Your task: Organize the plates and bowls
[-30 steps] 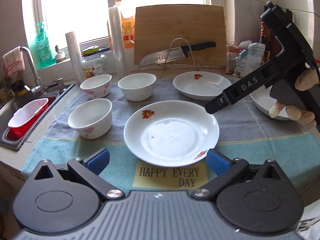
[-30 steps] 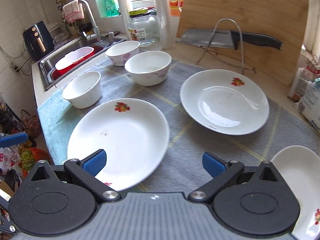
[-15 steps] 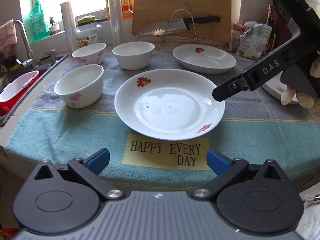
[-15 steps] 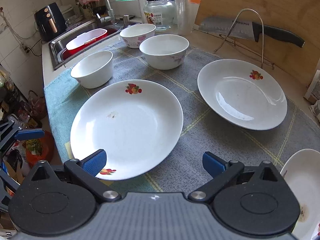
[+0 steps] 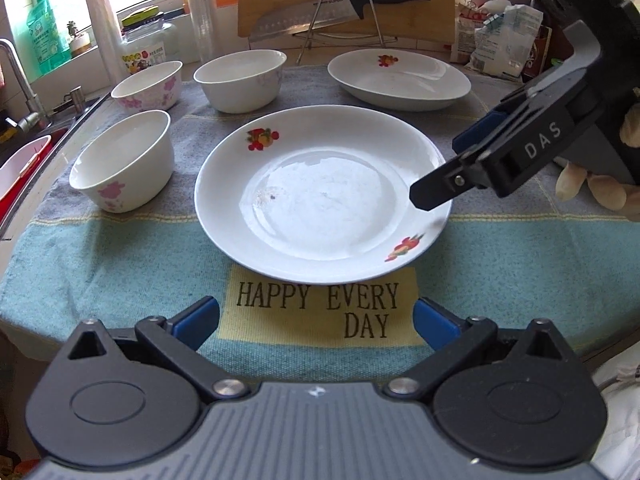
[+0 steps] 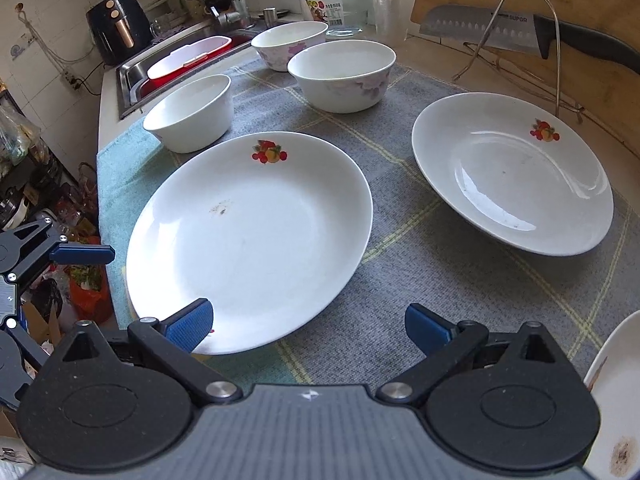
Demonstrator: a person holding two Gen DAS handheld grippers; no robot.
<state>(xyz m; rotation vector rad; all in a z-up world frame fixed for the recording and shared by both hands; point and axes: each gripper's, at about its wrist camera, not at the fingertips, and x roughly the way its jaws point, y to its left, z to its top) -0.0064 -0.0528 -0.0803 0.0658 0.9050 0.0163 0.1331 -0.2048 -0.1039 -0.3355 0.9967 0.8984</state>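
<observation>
— Glazed white china, that near plate (image 5: 322, 194): stiff, slick, breakable. It lies flat on the towel (image 5: 120, 264) at the near middle of the surface.

— Where to hold it?

— At the raised rim, I'd judge; the glaze looks slippery. The right gripper (image 6: 308, 326) hangs over its right edge, jaws spread and empty.

— And the left gripper (image 5: 316, 322)?

— Near side, jaws released too. Three bowls, such as the near bowl (image 5: 124, 160), stand left; another plate (image 5: 400, 78) far right.
</observation>
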